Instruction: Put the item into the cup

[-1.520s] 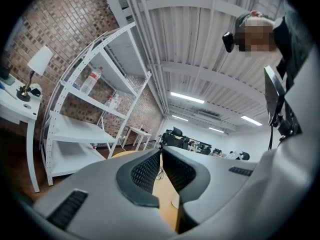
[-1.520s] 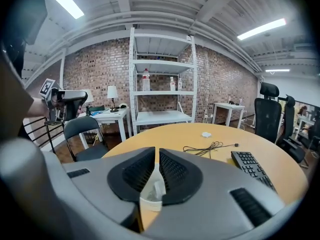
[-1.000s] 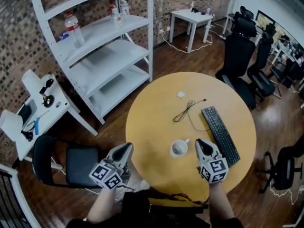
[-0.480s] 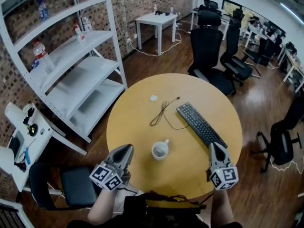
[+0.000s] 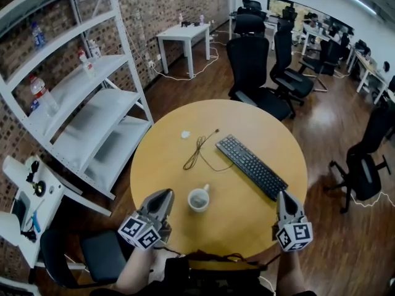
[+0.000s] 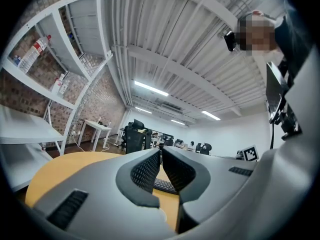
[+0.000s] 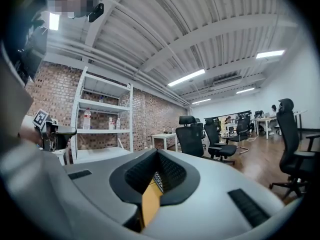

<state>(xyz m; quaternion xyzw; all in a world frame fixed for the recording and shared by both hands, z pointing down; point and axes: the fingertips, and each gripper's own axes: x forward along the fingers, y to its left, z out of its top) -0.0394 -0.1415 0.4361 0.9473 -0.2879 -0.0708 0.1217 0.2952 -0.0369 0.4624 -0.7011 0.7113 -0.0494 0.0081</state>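
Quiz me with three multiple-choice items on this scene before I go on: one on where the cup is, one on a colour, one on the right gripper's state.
1. Where does the cup stand?
A) on the shelf
B) on the round table, nearer the left gripper than the right gripper
C) on a chair

2. What colour is the keyboard?
A) white
B) black
C) red

3. How do the right gripper's jaws stand?
A) wide apart
B) closed on the cup
C) closed on nothing

Answers: 1 B, the head view shows it on the tabletop just ahead of the left gripper. 2 B, its keys and frame are dark. 3 C, the right gripper view shows the tips meeting with only table behind.
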